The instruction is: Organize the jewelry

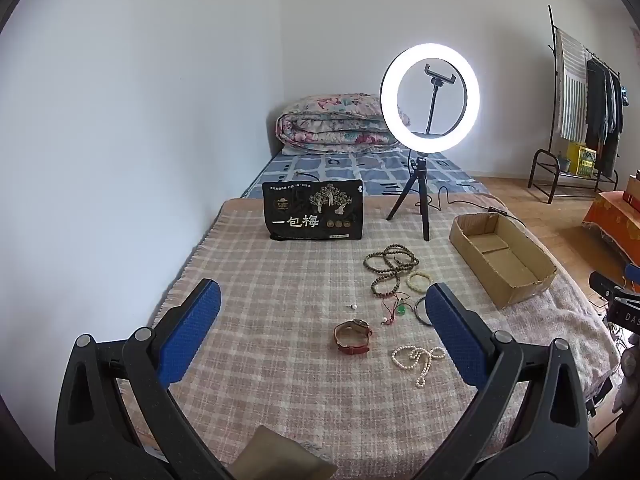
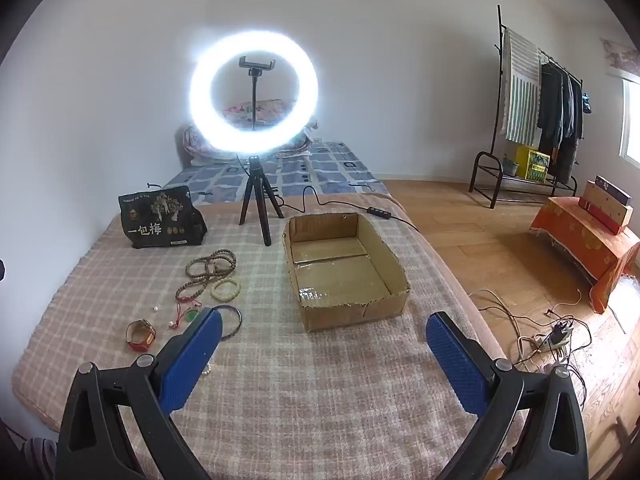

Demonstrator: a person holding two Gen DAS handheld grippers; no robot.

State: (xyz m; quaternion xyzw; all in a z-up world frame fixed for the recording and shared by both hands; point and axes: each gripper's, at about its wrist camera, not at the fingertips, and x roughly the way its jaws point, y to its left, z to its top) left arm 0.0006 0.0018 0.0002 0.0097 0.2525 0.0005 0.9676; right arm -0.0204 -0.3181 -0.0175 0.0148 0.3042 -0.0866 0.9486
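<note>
Jewelry lies loose on the plaid blanket (image 1: 260, 280): brown bead strands (image 1: 386, 270), a pale bead bracelet (image 1: 419, 281), a red cord with a green pendant (image 1: 401, 311), a dark bangle (image 2: 234, 320), a red-strap watch (image 1: 353, 336) and a pearl necklace (image 1: 418, 358). An open, empty cardboard box (image 1: 500, 258) stands right of them; it also shows in the right wrist view (image 2: 344, 268). My left gripper (image 1: 322, 302) is open above the blanket, the watch between its fingers. My right gripper (image 2: 324, 334) is open and empty, just before the box.
A lit ring light on a tripod (image 1: 424, 200) and a black snack bag (image 1: 314, 210) stand behind the jewelry. A folded quilt (image 1: 336, 124) lies at the far end. The bed's right edge drops to a wooden floor with cables (image 2: 552, 332).
</note>
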